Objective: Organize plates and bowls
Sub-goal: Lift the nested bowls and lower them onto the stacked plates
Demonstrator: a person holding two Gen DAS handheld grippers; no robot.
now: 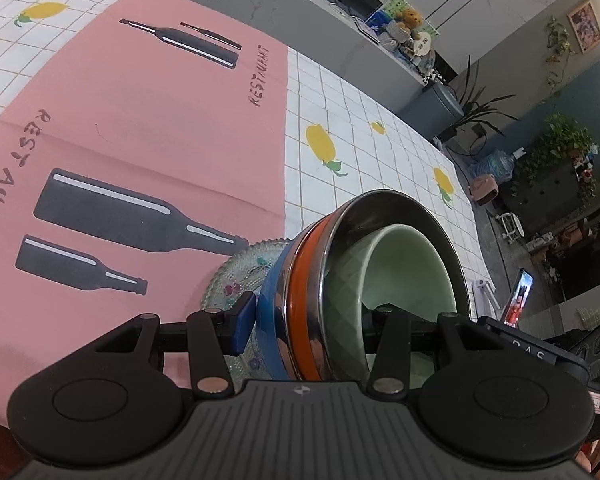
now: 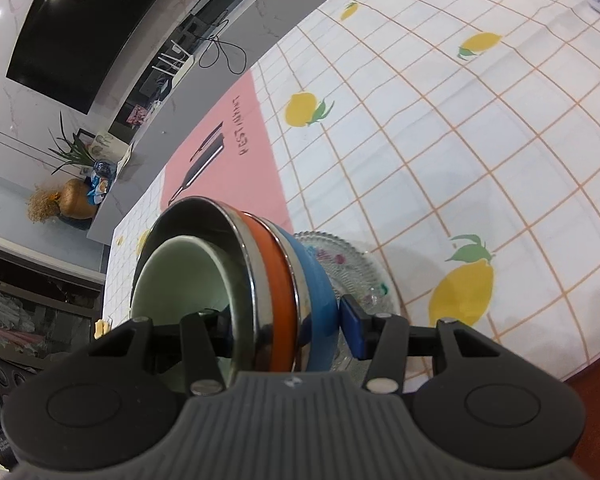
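Note:
A stack of nested bowls [image 1: 312, 304] sits on a clear patterned glass plate [image 1: 236, 276]: a blue bowl, an orange-banded steel bowl and a pale green bowl [image 1: 404, 268] inside. My left gripper [image 1: 308, 324] straddles the stack's wall, one blue pad outside, the other finger inside the green bowl, shut on it. In the right wrist view my right gripper [image 2: 288, 324] grips the same stack [image 2: 276, 280] from the opposite side, with the glass plate [image 2: 360, 264] under it. Whether the stack is lifted or resting I cannot tell.
A white lemon-print tablecloth [image 1: 380, 148] covers the table, with a pink placemat [image 1: 160, 120] printed with bottles to the left. The table edge [image 2: 580, 364] is near on the right. A phone on a stand [image 1: 518, 296] stands past the bowls.

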